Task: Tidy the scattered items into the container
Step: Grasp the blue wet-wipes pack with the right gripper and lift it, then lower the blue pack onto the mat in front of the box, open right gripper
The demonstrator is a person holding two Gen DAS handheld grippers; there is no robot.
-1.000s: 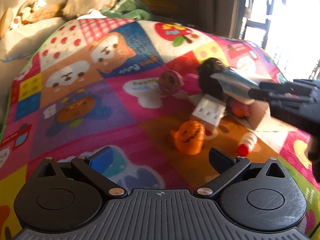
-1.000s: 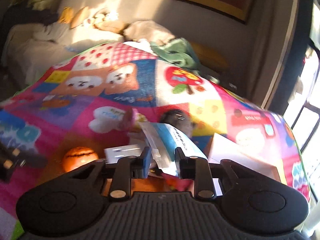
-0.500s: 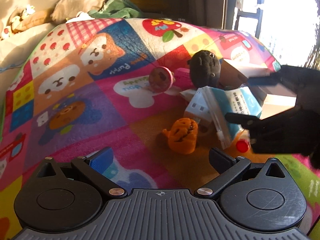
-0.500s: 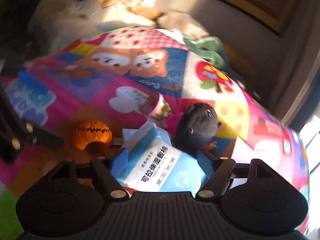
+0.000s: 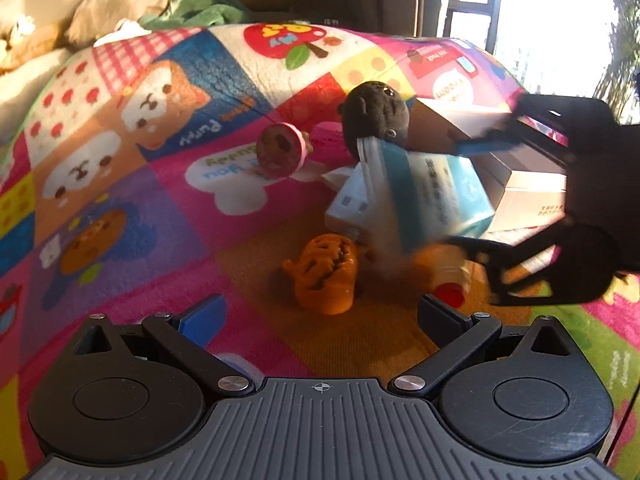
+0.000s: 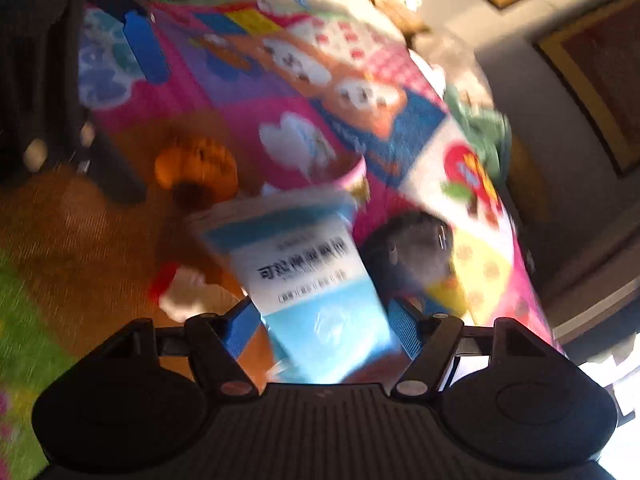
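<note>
Right gripper (image 6: 320, 328) fingers closing around glossy blue-white flat packet (image 6: 316, 280), pads not touching; left gripper (image 5: 320, 320) fingers apart, empty, over ribbed orange pumpkin (image 5: 324, 272) on quilted mat (image 5: 160, 184)

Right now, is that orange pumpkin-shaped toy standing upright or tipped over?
Tipped. The orange pumpkin-shaped toy lies on its side on the colourful patchwork play mat, its carved face turned upward.

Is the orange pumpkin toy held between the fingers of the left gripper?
No, the orange pumpkin toy lies on the mat ahead of the left gripper, whose fingers stand apart with nothing between them.
</note>
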